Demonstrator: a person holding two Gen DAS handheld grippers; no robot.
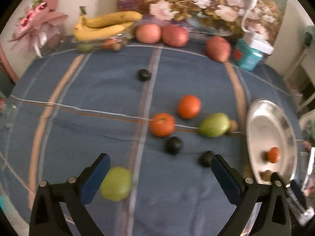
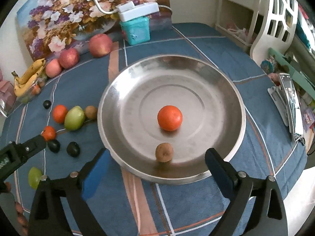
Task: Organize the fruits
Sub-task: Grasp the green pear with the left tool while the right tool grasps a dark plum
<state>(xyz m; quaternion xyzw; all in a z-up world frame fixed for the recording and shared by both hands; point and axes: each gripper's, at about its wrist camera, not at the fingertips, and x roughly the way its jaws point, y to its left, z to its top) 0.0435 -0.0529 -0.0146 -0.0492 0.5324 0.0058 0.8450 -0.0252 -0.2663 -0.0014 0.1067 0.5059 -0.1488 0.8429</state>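
My left gripper (image 1: 160, 177) is open above the blue cloth, nothing between its pads. A green fruit (image 1: 116, 183) lies by its left finger and a dark plum (image 1: 205, 158) by its right finger. Ahead lie two oranges (image 1: 162, 124) (image 1: 189, 106), another green fruit (image 1: 214, 124), a kiwi (image 1: 233, 125) and two more plums (image 1: 173, 145) (image 1: 144, 75). My right gripper (image 2: 157, 169) is open over the near rim of the steel plate (image 2: 196, 78). The plate holds an orange (image 2: 169, 118) and a kiwi (image 2: 164, 152), which sits just ahead of the gap, untouched.
Bananas (image 1: 106, 24) and three apples (image 1: 148, 33) line the table's far edge before a flower painting (image 1: 196, 5). A teal box (image 2: 135, 30) with a white lamp base stands there too. A white chair (image 2: 275, 29) stands right of the table, a pink bouquet (image 1: 39, 25) at far left.
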